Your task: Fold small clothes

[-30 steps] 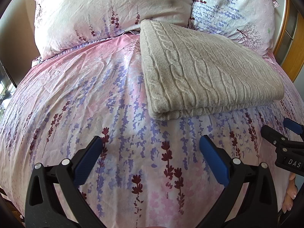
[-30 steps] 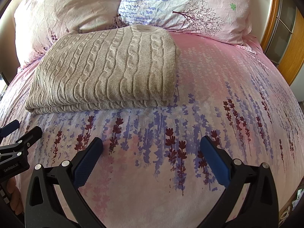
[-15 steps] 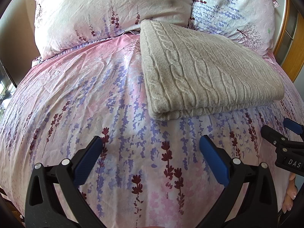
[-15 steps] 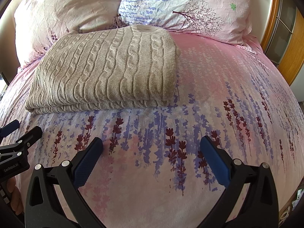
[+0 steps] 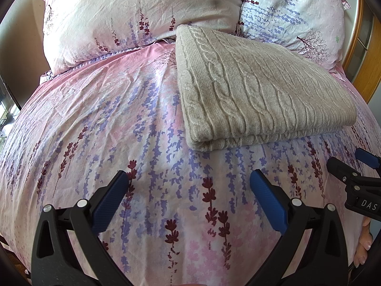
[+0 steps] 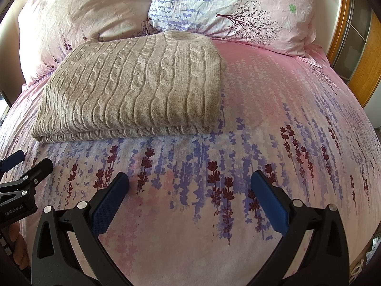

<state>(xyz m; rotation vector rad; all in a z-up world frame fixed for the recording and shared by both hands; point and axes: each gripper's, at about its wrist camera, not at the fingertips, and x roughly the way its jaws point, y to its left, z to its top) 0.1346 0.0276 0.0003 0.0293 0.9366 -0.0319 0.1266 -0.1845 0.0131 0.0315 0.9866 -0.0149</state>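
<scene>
Nothing has been moved since the earlier frames. Both the left gripper [image 5: 187,186] and right gripper [image 6: 190,186] are held spread apart, empty, just short of the folded beige sweater [image 6: 131,88], which is laid on the duvet [image 6: 273,124] below the pillows [image 6: 226,7].

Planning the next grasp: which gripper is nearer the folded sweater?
Neither clearly. Left gripper sits before the sweater's left corner, right gripper before its right corner; both open, apart from it.

A beige cable-knit sweater [image 5: 257,90] is lying folded into a neat, flat rectangle on the floral bed cover [image 5: 119,124], its far edge touching the pillows [image 6: 228,7], its layered edges facing the camera.
</scene>
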